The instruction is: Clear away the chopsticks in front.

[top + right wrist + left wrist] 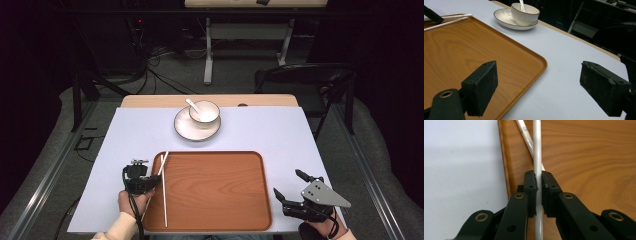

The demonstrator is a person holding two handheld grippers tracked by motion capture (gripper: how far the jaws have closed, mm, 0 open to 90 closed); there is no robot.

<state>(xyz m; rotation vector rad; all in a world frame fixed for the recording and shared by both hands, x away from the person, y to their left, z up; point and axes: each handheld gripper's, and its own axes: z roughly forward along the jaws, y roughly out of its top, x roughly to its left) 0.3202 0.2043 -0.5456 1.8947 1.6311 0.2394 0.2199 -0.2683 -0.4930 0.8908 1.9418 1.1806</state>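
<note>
While the left tool (pixel 538 185) is pinching 1 white chopstick (pixel 537 150) over the tray's (pixel 215 220) left edge, the other chopstick (pixel 525 133) is lying crossed beneath it; the right tool (pixel 539 87) is waiting spread off the tray's right edge; placing seems underway; next likely calls for lowering and releasing.

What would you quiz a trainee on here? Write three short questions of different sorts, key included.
1. True or false: the left gripper is shut on a chopstick.
2. What stands on the plate? A) bowl B) cup C) bottle
3. Where does the second chopstick lie against the held one?

Key: 1 true. 2 A, the bowl, with a spoon in it. 3 It crosses under it, over the tray's left rim.
</note>
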